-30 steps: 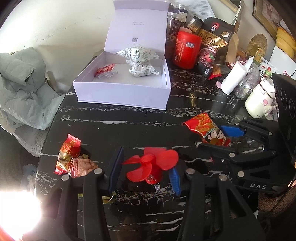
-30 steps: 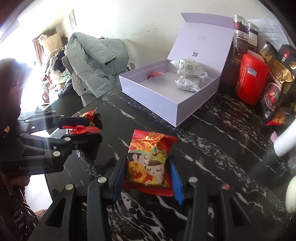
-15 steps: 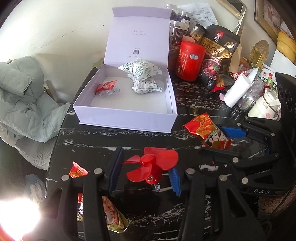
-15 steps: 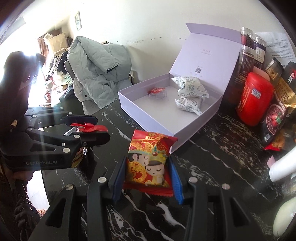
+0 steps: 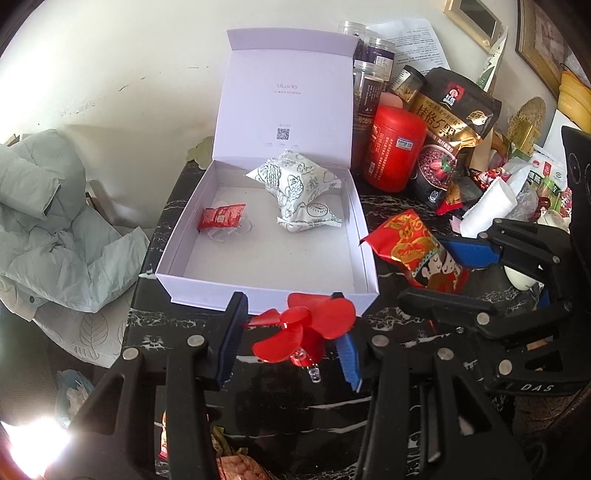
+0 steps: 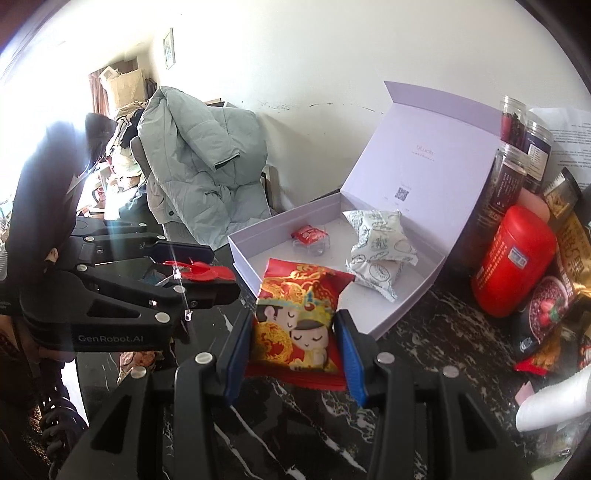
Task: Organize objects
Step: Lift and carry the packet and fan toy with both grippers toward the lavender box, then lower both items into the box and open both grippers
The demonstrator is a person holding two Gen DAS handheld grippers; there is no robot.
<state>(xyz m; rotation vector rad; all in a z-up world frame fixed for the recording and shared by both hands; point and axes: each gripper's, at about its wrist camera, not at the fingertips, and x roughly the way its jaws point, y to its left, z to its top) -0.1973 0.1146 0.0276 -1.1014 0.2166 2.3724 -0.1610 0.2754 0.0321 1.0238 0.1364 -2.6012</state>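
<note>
Claws both clenched: left claw (image 5: 291, 341) grips red fan (image 5: 306, 326), right claw (image 6: 295, 345) snack packet (image 6: 297, 321).

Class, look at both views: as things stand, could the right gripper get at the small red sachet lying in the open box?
Probably not yet: the right gripper is shut on a red snack packet. The white box is open, with nothing above the small red sachet.

A lived-in home, by every sign. A black marble-veined bench (image 5: 258, 398) stands against a scuffed white wall, crowded with groceries: a red canister (image 5: 397, 147), a black oat bag (image 5: 454, 122), clear snack jars (image 5: 373, 74). A pale green puffer jacket (image 6: 201, 155) is slung over a chair beside it. Framed pictures (image 5: 474, 20) hang on the wall, and a sunlit corner beyond holds piled clothes and a cardboard box (image 6: 123, 86).
</note>
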